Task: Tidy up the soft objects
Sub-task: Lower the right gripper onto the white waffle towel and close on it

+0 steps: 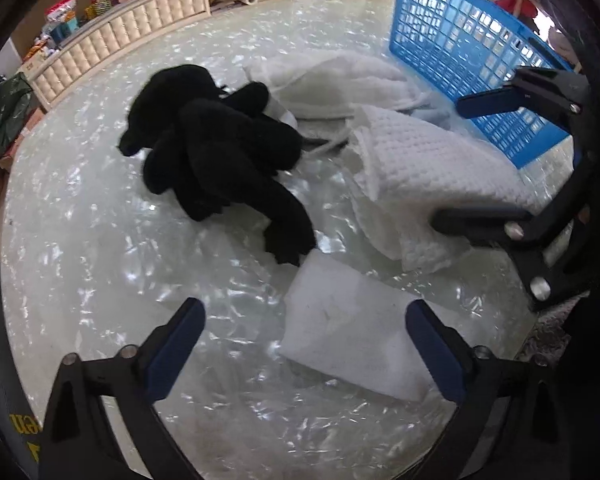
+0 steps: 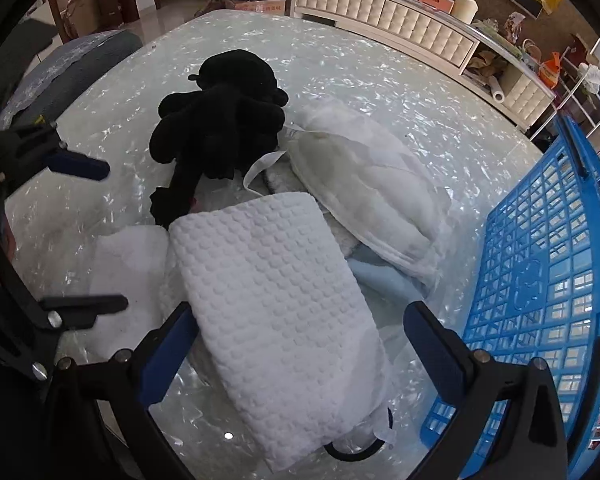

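Observation:
A black plush toy (image 1: 220,152) (image 2: 224,120) lies in the middle of the pearly table (image 1: 100,240). Right of it are a white waffle-textured folded cloth (image 1: 428,176) (image 2: 276,300), a white quilted cushion (image 1: 340,80) (image 2: 364,192) and a bit of light blue cloth (image 2: 384,280). A flat white pad (image 1: 352,340) (image 2: 128,264) lies nearest me. My left gripper (image 1: 304,312) (image 2: 116,236) stands open above the pad, touching nothing. My right gripper (image 2: 300,312) (image 1: 472,160) is open and straddles the waffle cloth without pressing it.
A blue plastic lattice basket (image 1: 460,48) (image 2: 540,280) stands at the table's right side, close to the right gripper. A cream tufted cabinet (image 1: 140,32) (image 2: 380,8) with clutter runs behind the table. A grey padded chair (image 2: 72,68) sits at the far left edge.

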`<action>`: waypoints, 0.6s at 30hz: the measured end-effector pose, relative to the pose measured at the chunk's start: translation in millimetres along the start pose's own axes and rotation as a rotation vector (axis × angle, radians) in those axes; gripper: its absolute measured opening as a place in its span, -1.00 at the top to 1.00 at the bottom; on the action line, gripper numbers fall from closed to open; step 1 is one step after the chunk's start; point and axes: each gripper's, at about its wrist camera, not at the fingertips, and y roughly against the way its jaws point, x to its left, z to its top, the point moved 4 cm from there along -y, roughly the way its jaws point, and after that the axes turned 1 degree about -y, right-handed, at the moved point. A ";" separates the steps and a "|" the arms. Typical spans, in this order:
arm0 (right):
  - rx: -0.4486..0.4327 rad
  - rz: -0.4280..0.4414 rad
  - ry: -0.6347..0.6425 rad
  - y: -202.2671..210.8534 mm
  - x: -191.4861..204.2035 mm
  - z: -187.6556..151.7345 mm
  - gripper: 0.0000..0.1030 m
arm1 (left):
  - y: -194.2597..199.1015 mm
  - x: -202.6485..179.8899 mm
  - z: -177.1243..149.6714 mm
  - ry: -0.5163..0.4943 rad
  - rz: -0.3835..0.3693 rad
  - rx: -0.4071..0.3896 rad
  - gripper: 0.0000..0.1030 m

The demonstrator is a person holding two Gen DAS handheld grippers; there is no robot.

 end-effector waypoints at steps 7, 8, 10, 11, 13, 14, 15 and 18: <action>0.025 0.032 -0.003 -10.2 4.5 3.6 -0.59 | -12.4 -0.8 0.0 0.029 -0.057 0.040 -0.62; 0.028 0.039 -0.003 -10.9 5.3 3.2 -0.57 | -13.2 -2.6 0.6 0.027 -0.068 0.041 -0.62; 0.030 0.043 0.001 -12.5 7.5 3.4 -0.56 | -14.0 -4.6 0.7 0.026 -0.065 0.037 -0.58; 0.031 0.050 0.002 -13.6 7.8 3.0 -0.55 | -14.0 -4.5 0.8 0.032 -0.067 0.037 -0.54; 0.033 0.059 -0.002 -15.4 6.9 2.9 -0.48 | -13.1 -5.1 1.3 0.037 -0.083 0.035 -0.18; 0.033 0.065 -0.005 -17.0 6.1 2.9 -0.44 | -13.0 -7.3 2.2 0.040 -0.102 0.033 -0.07; 0.032 0.071 -0.007 -17.4 5.5 2.8 -0.35 | -12.4 -8.8 1.5 0.045 -0.117 0.038 -0.04; 0.023 0.081 -0.008 -16.6 3.6 2.5 -0.17 | -11.1 -12.4 -0.3 0.042 -0.121 0.040 -0.01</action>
